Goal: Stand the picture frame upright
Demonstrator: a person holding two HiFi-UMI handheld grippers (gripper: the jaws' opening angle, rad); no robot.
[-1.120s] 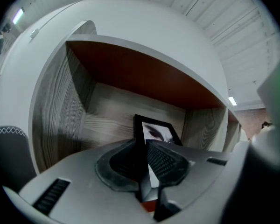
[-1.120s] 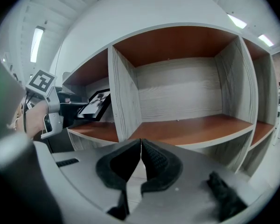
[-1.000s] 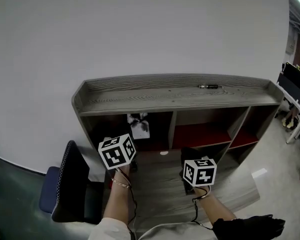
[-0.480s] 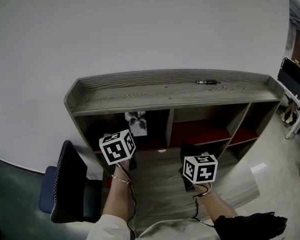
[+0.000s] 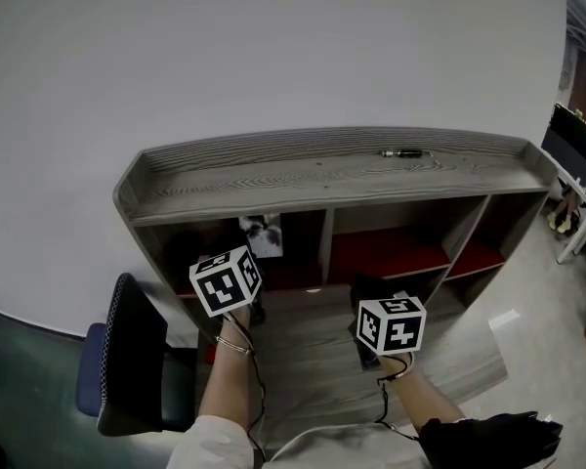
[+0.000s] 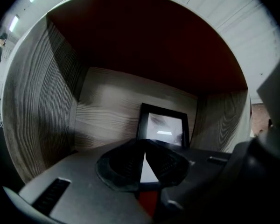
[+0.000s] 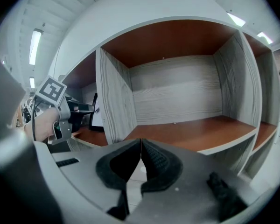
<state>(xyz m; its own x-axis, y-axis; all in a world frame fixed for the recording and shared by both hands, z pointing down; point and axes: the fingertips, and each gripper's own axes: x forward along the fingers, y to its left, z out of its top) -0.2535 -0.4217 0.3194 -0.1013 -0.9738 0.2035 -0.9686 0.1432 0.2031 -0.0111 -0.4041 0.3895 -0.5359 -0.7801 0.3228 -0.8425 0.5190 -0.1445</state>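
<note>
- Little had changed over the last second. The picture frame (image 5: 263, 235) had kept its place in the left compartment (image 6: 107, 104) of the shelf unit (image 5: 322, 179). Only the head view had tipped, so the unit sat a touch higher and further left in it.
- The frame stood upright and faced the left gripper (image 6: 144, 143). Its foot was on the compartment's red floor (image 6: 147, 202), close in front of the grey back wall. Whether it leaned on that wall could not be told.
- The left gripper had barely shifted against the shelf and pointed into the compartment at the frame's lower half. Its jaws kept the same narrow slit, with nothing clamped between them, and a strip of the frame showed through the gap. Whether the tips touched the frame's face could not be made out.
- The right gripper (image 7: 141, 143) had stayed low over the counter (image 5: 303, 360), facing the middle compartment (image 7: 177, 97), with its jaws together and empty.
- Judged from this, the task looked as good as done. What remained was probably to draw the left gripper straight back. A nudge on the way out could tip the frame over.
</note>
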